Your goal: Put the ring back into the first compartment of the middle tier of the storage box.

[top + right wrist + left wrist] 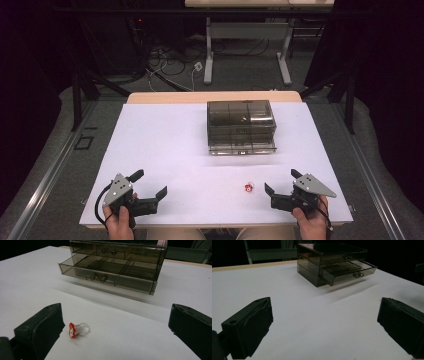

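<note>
— Looking at the table (165, 150) first: white top, wide bare stretch across the left half and along the near edge, wooden strip showing at the far edge.

— Agreed. Standing right of centre toward the far side, a smoky clear drawer box (241, 127); lower drawer (105, 275) pulled out toward the near edge, upper one shut. Dividers visible inside the open drawer, compartments looking bare.

— Plenty of free room between box front and both hands. Any writing?

— None readable on the box or the table; metal pulls on the drawer fronts, nothing more.

— Down at the near-left corner, left gripper (150, 186), held in a hand (120, 220). Jaws spread wide, touching nothing, bare white top between them in the left gripper view.

— Same at the near-right corner: right gripper (282, 182), jaws wide apart, holding nothing.

— And the smallest item?

— Toy ring (248, 187), clear band with a red and white top, lying on the table just left of the right gripper. Seen in the right gripper view close beside the left-hand jaw, inside the gap, whether touching it hard to tell. Well apart from the box.
</note>
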Demonstrator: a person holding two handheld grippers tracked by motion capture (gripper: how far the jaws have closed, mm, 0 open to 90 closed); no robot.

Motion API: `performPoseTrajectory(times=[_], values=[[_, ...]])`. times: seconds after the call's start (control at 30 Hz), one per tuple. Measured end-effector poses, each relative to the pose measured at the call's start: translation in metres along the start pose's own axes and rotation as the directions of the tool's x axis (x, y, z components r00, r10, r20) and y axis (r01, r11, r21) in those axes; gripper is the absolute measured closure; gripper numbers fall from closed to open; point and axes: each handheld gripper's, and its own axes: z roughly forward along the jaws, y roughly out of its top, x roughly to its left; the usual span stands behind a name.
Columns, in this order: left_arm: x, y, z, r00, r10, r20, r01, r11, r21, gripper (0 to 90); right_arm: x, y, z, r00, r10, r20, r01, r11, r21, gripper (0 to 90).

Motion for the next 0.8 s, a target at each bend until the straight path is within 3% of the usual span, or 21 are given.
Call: performPoseTrajectory(times=[0.07,0.23,0.33,0.53,0.8], values=[[0.0,-0.001,0.0,1.0,-0.002,-0.001,0.002,1.0,0.002,0.6,0.002,0.001,0.001,0.9998,-0.01,0.018,0.01,1.0,0.001,0.0],[-0.001,-0.002,-0.001,1.0,0.0,-0.004,0.0,1.0,0.009,0.6,0.005,0.003,0.001,1.0,-0.008,0.006,0.007,1.0,0.007,0.0],[-0.001,-0.002,-0.002,1.0,0.002,-0.004,-0.002,1.0,0.007,0.6,0.008,0.005,0.002,0.9998,-0.005,0.017,0.005,1.0,-0.018,3.7],[-0.001,-0.002,-0.002,1.0,0.002,-0.005,-0.001,0.9999,0.01,0.6,0.009,0.006,0.005,0.9996,0.028,0.006,-0.028,0.999,0.02,4.9],[-0.004,-0.002,-0.003,1.0,0.006,0.0,-0.006,0.9999,0.013,0.6,0.018,0.016,0.006,0.9982,-0.041,-0.043,0.042,0.999,0.032,4.3]])
